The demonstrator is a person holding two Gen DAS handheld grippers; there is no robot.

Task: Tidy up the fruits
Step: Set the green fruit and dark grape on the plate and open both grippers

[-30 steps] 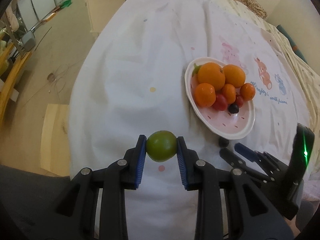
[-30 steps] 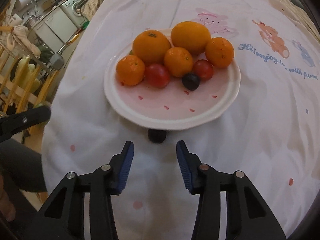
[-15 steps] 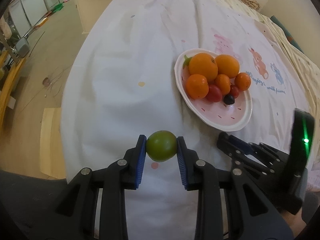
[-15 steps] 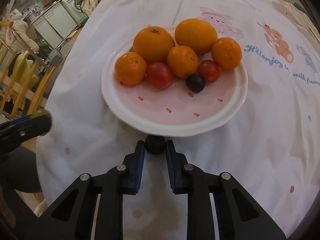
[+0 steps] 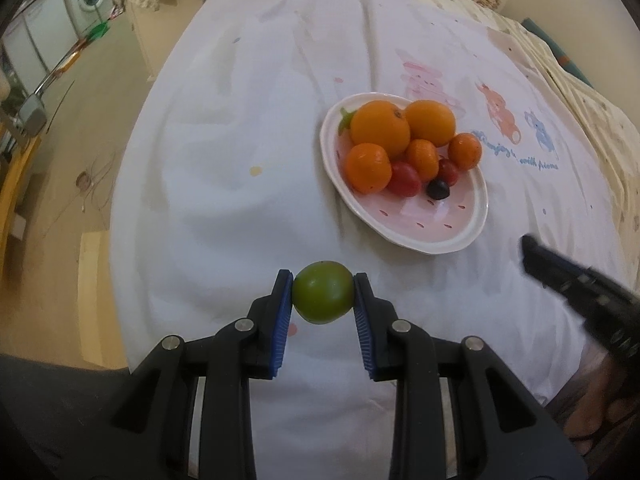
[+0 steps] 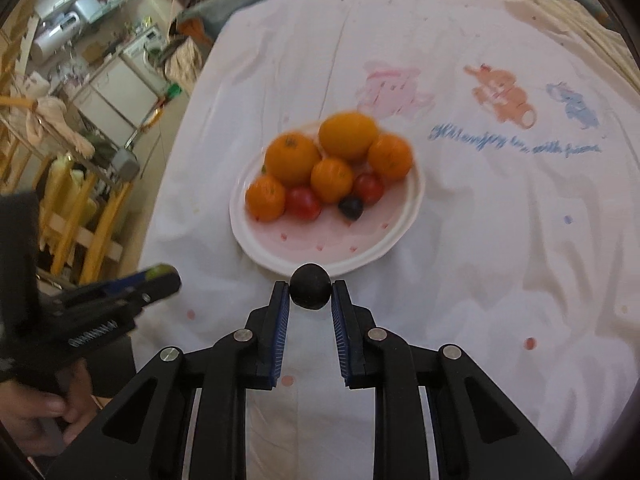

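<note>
My left gripper (image 5: pixel 323 298) is shut on a green fruit (image 5: pixel 322 297) and holds it above the white cloth, short of the plate. My right gripper (image 6: pixel 310 293) is shut on a small dark round fruit (image 6: pixel 310 286), lifted just before the plate's near rim. The white and pink plate (image 5: pixel 424 224) holds several oranges (image 5: pixel 380 128), two red tomatoes (image 5: pixel 404 179) and a dark berry (image 5: pixel 438 189). The plate also shows in the right wrist view (image 6: pixel 276 256). The right gripper shows blurred at the right of the left wrist view (image 5: pixel 568 280).
A white cloth with cartoon prints (image 5: pixel 500 112) covers the table (image 5: pixel 224 160). The table's left edge drops to the floor (image 5: pixel 60 152). Wooden chairs (image 6: pixel 80 208) and kitchen appliances (image 6: pixel 72 16) stand to the left.
My right gripper closed on the dark fruit beside the plate and lifted it back from the rim. My left gripper kept the green fruit and drifted slightly.
</note>
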